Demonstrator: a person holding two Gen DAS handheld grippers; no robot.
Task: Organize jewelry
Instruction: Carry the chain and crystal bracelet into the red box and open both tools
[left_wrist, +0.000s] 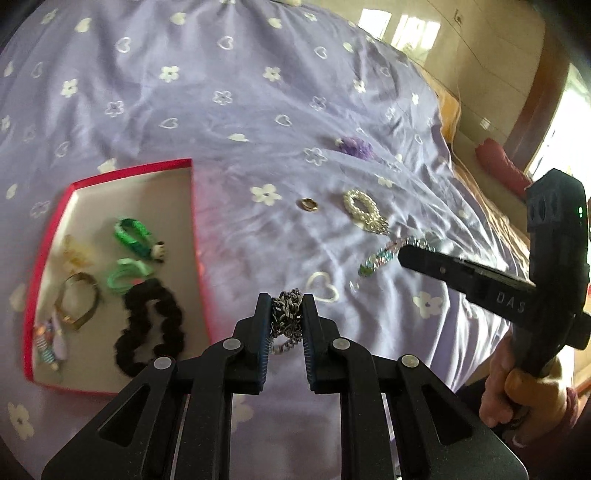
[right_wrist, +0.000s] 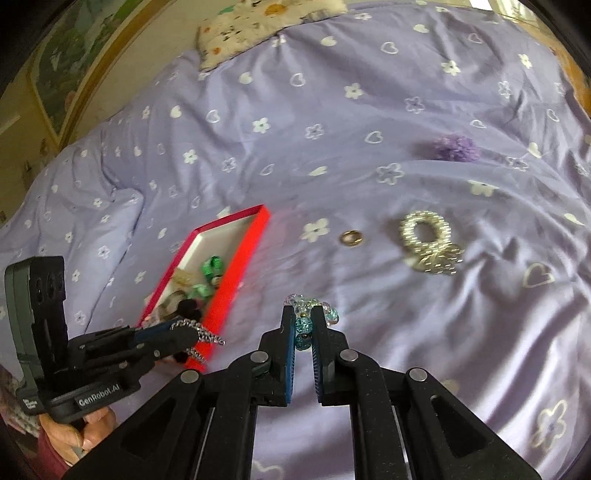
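My left gripper (left_wrist: 287, 303) is shut on a silver chain (left_wrist: 286, 317), held just right of the red-rimmed box (left_wrist: 192, 206); the chain dangles from it in the right wrist view (right_wrist: 207, 334). The box holds green hair ties (left_wrist: 133, 234), a black scrunchie (left_wrist: 151, 325), a gold bangle (left_wrist: 77, 302) and other pieces. My right gripper (right_wrist: 303, 314) is shut on a beaded bracelet (right_wrist: 310, 314), also seen in the left wrist view (left_wrist: 380, 258). A gold ring (left_wrist: 308, 204), a pearl tie (left_wrist: 364, 210) and a purple scrunchie (left_wrist: 354, 146) lie on the bedspread.
The purple flowered bedspread (right_wrist: 332, 147) covers the bed. A patterned pillow (right_wrist: 258, 22) lies at the far end. The bed's edge and the floor (left_wrist: 480, 74) show at right in the left wrist view. The ring (right_wrist: 351, 237) and the pearl tie (right_wrist: 428, 240) lie ahead of my right gripper.
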